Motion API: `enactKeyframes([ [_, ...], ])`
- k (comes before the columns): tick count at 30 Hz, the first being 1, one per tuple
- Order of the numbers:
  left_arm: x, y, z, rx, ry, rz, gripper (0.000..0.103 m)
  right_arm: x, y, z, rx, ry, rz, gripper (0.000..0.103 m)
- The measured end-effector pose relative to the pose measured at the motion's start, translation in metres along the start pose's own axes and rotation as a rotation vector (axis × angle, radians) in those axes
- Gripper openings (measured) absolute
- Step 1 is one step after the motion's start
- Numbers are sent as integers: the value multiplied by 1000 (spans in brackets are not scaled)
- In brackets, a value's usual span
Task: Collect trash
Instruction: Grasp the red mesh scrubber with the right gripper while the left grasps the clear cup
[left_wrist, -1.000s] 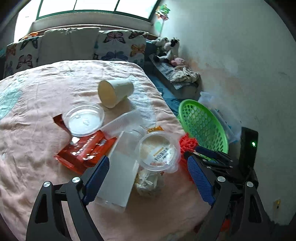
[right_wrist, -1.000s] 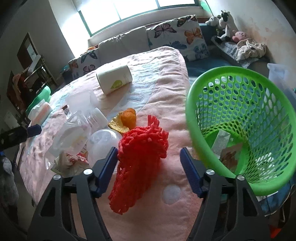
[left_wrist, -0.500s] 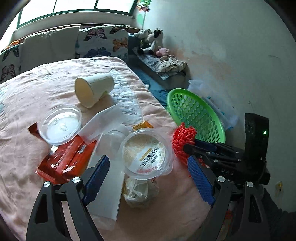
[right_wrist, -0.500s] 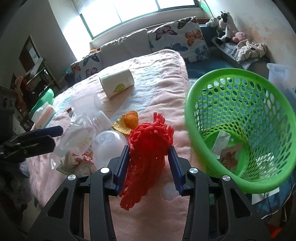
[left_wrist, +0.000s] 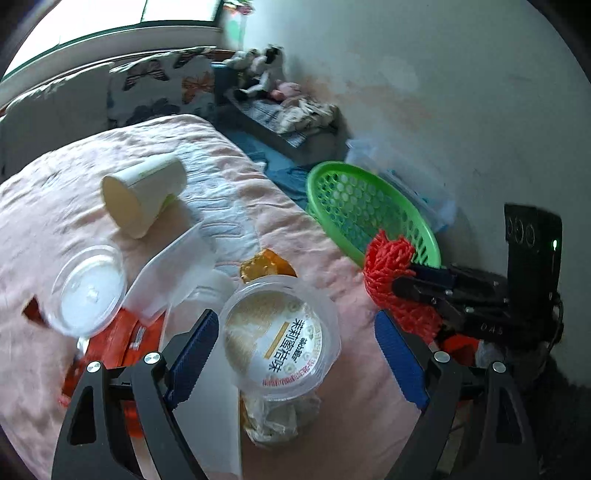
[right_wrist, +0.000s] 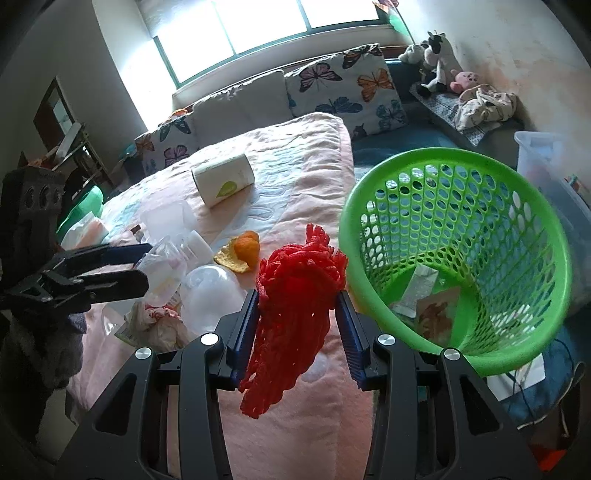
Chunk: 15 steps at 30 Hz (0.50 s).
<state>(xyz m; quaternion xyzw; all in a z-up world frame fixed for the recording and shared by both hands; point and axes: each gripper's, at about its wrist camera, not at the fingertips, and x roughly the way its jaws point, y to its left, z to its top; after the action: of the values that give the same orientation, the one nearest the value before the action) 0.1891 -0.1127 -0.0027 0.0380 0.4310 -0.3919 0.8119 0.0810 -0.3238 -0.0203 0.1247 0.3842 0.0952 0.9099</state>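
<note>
My right gripper (right_wrist: 298, 325) is shut on a red foam net (right_wrist: 295, 295) and holds it just above the pink bed cover, left of the green basket (right_wrist: 546, 243). The net also shows in the left wrist view (left_wrist: 391, 266), pinched by the right gripper (left_wrist: 410, 284). My left gripper (left_wrist: 295, 354) is open around a clear lidded cup (left_wrist: 280, 332) that lies on crumpled wrapping. The left gripper shows in the right wrist view (right_wrist: 122, 266), at the left by the clear containers.
On the bed lie a paper cup (left_wrist: 144, 195), a clear round lid (left_wrist: 88, 288), a clear plastic tray (left_wrist: 173, 266), red wrappers (left_wrist: 110, 347) and orange peel (left_wrist: 266, 262). The basket (left_wrist: 369, 218) stands off the bed's right edge and holds paper scraps (right_wrist: 421, 291).
My right gripper closed on the red net and lifted it a little. My left gripper moved forward and right, so the lidded cup now sits between its fingers.
</note>
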Motion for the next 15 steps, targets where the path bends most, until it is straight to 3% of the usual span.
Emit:
enactKeyframes([
  [6, 7, 4, 5, 59, 18, -32, 88, 0, 1, -2, 3, 5, -4, 43],
  [15, 15, 5, 7, 125, 36, -61, 88, 0, 1, -1, 11, 6, -17, 43],
])
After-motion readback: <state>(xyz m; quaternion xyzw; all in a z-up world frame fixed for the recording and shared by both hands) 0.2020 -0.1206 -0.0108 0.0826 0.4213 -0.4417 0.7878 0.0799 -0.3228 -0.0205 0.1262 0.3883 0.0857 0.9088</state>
